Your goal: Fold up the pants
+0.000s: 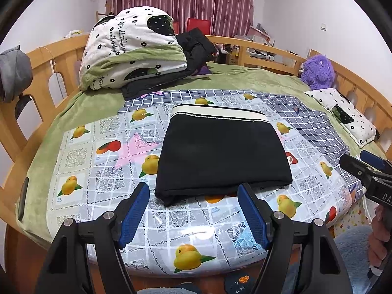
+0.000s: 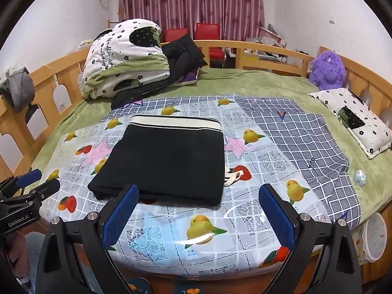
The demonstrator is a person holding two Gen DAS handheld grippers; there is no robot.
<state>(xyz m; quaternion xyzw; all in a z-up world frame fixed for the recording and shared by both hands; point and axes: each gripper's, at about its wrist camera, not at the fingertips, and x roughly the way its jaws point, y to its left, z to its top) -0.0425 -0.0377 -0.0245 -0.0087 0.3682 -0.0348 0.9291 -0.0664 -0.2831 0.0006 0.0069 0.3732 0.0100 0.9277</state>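
Observation:
The black pants [image 1: 220,152] lie folded into a flat rectangle on the fruit-print plastic sheet [image 1: 103,171], cream waistband at the far edge. They also show in the right wrist view [image 2: 166,159], with a cream drawstring [image 2: 232,177] sticking out at the right. My left gripper [image 1: 194,191] is open and empty, just in front of the pants' near edge. My right gripper [image 2: 198,193] is open and empty, near the pants' near right corner. The right gripper shows at the right edge of the left wrist view [image 1: 367,169]; the left gripper shows at the left edge of the right wrist view [image 2: 29,183].
A folded quilt [image 1: 132,51] and dark clothes [image 1: 193,49] are piled at the far left of the bed. A purple plush toy [image 1: 318,71] and a pillow [image 1: 345,117] lie at the right. Wooden rails [image 1: 269,49] ring the bed. A small round object [image 2: 359,177] lies on the checked sheet.

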